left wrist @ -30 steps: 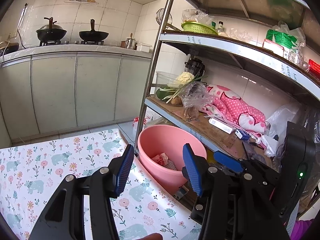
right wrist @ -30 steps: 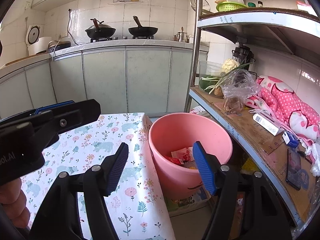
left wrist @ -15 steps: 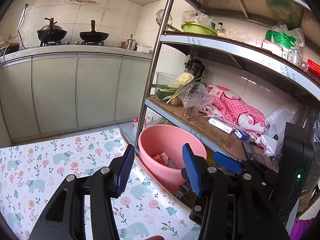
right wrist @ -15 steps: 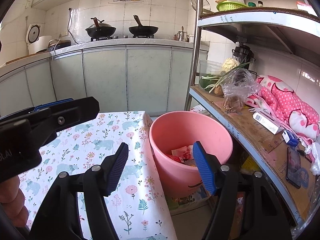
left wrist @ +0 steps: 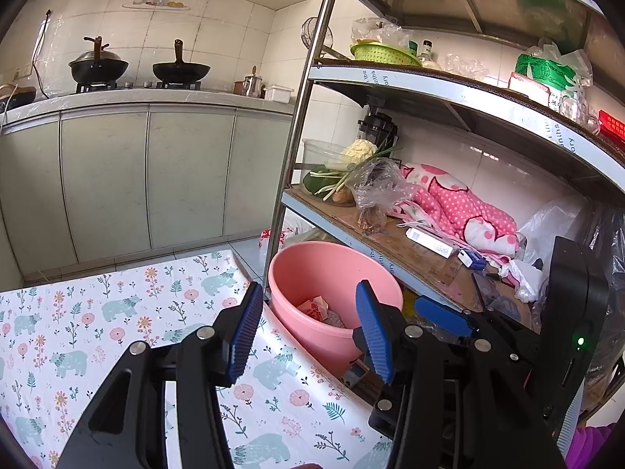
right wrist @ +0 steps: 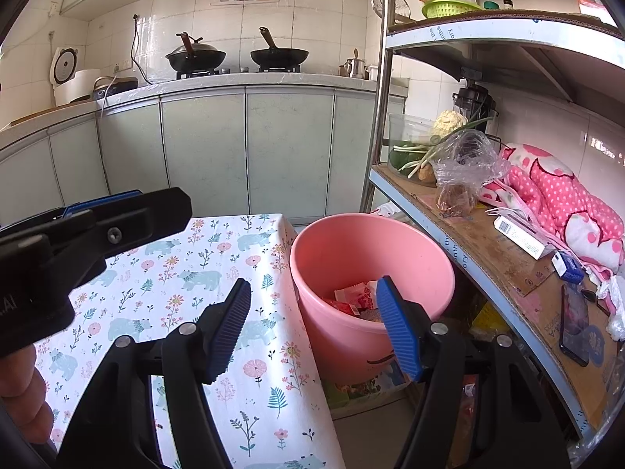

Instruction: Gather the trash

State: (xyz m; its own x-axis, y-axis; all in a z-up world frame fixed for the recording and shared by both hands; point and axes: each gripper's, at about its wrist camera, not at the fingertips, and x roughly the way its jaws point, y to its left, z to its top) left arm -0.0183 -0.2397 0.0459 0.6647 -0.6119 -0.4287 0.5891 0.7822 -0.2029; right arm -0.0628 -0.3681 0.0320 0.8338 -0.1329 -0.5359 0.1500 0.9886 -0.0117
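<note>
Nothing has moved: two empty grippers, left gripper [left wrist: 308, 328] and right gripper [right wrist: 316, 322], one pink bucket [right wrist: 390, 234].

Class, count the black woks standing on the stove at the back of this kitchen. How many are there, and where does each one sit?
2. The lidded wok sits on the left burner, and the open wok on the right burner. No others show, though the stove's surface is partly hidden by them.

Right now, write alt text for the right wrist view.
The right gripper, jaws open and empty, hovers over a floral tablecloth beside a pink bucket holding wrappers. The left gripper shows at left; a cluttered shelf stands right.
</note>
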